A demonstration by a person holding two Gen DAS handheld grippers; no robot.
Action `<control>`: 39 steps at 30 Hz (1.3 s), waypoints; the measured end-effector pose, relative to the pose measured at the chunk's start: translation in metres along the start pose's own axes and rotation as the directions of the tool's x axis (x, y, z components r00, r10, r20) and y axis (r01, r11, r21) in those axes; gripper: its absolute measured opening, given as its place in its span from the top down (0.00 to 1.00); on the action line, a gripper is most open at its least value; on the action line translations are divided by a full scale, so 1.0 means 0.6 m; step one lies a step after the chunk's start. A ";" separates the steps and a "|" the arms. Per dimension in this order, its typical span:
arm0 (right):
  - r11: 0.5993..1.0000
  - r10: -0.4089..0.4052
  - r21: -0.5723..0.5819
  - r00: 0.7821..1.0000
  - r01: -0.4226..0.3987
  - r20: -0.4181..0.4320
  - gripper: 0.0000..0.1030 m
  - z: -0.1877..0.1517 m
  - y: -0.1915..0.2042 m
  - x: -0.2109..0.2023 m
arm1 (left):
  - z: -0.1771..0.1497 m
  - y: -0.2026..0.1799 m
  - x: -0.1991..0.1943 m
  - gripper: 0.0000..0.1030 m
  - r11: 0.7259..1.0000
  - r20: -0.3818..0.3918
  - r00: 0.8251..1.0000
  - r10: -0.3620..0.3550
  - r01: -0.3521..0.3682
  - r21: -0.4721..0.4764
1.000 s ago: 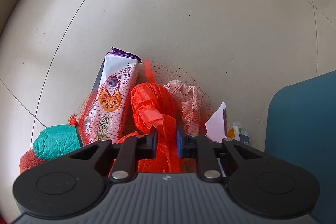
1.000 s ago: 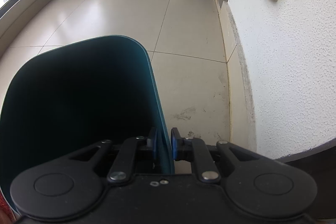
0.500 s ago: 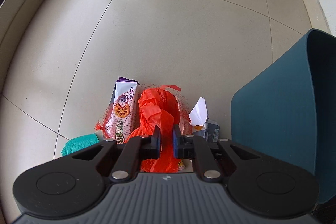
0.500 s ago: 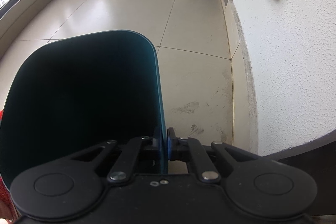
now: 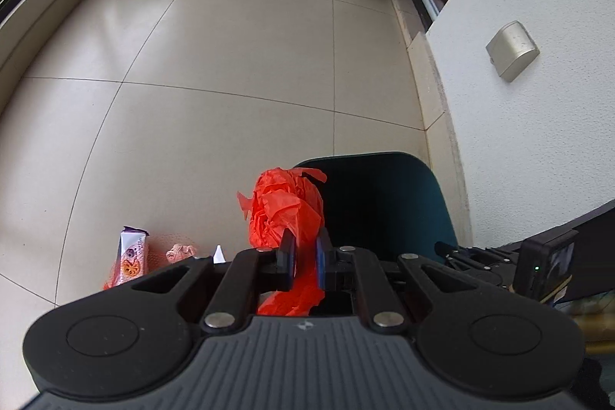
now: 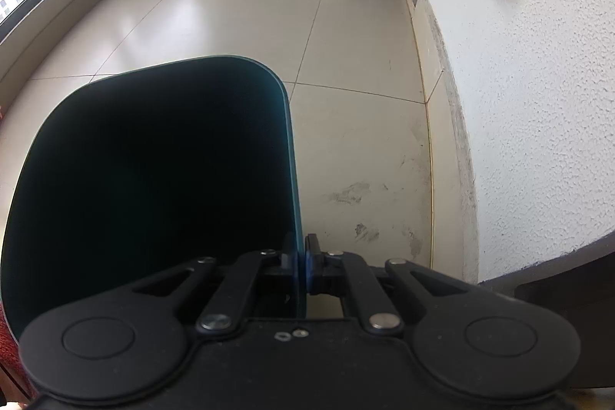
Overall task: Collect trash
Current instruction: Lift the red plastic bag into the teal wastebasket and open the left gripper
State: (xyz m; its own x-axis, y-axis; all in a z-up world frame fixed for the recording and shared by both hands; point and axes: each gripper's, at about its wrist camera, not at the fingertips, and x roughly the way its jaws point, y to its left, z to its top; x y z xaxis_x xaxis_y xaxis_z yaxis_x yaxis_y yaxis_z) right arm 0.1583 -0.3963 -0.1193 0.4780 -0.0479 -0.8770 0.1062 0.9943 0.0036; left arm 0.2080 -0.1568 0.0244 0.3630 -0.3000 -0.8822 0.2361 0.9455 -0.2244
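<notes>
Far left on the floor [image 5: 230, 72], a snack wrapper [image 5: 132, 256] stands against a red net [image 5: 161, 248] with a crumpled pink scrap [image 5: 180, 251] and a white paper tip [image 5: 218, 253] beside it, all waiting and partly hidden behind the tool body. Moving across, the left tongs [image 5: 305, 254] are pinching a crumpled orange plastic bag [image 5: 284, 214], which hangs in the air right at the near-left rim of the dark teal bin [image 5: 384, 202], its bulk half over the floor and half over the opening. Further right, the right tongs [image 6: 301, 258] are pressed onto the bin's thin right wall, one finger inside and one outside, steadying it near the white wall [image 6: 538, 102]. Here's the danger as I read it: let go now and the light bag could catch the rim or drift back onto the tiles, since it isn't squarely over the mouth. A loose tail dangles below the fingers and could snag on them. And a nudge against the rim may tip the bin if that thin-edge hold slips.
</notes>
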 end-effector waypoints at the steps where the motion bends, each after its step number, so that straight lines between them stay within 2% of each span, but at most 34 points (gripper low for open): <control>1: 1.000 0.002 0.002 1.000 -0.002 0.000 0.97 0.002 -0.002 0.002 | 0.006 -0.021 0.004 0.90 1.000 0.002 1.000 -0.013 0.013 0.014; 5: 1.000 0.002 0.000 1.000 -0.002 0.001 0.97 0.007 -0.005 0.008 | -0.002 -0.085 0.056 0.90 0.996 0.006 0.999 -0.053 0.052 0.066; 7: 1.000 0.002 -0.002 1.000 -0.002 0.002 0.97 0.001 0.002 0.005 | -0.001 -0.105 0.091 0.90 0.996 -0.002 0.999 -0.032 0.032 0.080; 10: 1.000 0.003 -0.003 1.000 -0.003 0.006 0.97 -0.015 0.007 0.001 | -0.004 -0.122 0.153 0.90 0.994 -0.045 0.998 -0.039 0.043 0.095; 12: 1.000 0.006 -0.002 1.000 -0.006 0.007 0.97 -0.015 0.006 0.001 | -0.011 -0.128 0.199 0.90 0.993 -0.077 0.997 -0.018 0.026 0.112; 14: 1.000 0.008 -0.004 1.000 -0.008 0.008 0.97 -0.021 0.009 -0.002 | -0.015 -0.131 0.240 0.90 0.992 -0.106 0.994 0.033 -0.020 0.122; 20: 1.000 0.013 -0.003 1.000 -0.013 0.006 0.97 -0.021 0.007 -0.003 | -0.039 -0.120 0.312 0.90 0.986 -0.174 0.979 0.104 -0.079 0.146; 28: 1.000 0.006 -0.011 1.000 -0.006 0.005 0.97 -0.018 0.009 -0.001 | -0.068 -0.113 0.356 0.90 0.981 -0.241 0.961 0.136 -0.098 0.166; 35: 1.000 -0.003 -0.014 1.000 0.003 0.002 0.97 -0.017 0.013 0.003 | -0.089 -0.097 0.340 0.87 0.987 -0.228 0.969 0.094 -0.061 0.149; 38: 1.000 -0.004 -0.014 1.000 0.004 0.000 0.97 -0.017 0.013 0.003 | -0.084 -0.098 0.323 0.77 0.989 -0.197 0.979 0.050 -0.021 0.147; 39: 1.000 -0.004 -0.015 1.000 0.004 -0.001 0.97 -0.017 0.013 0.003 | -0.084 -0.098 0.315 0.66 0.989 -0.185 0.982 0.036 -0.009 0.146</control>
State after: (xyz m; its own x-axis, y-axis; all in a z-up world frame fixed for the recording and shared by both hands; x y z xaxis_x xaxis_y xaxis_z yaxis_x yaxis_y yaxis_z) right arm 0.1512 -0.3877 -0.1258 0.4771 -0.0517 -0.8773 0.0954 0.9954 -0.0068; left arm 0.2172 -0.2625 -0.1500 0.1978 -0.2367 -0.9512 0.3615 0.9196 -0.1537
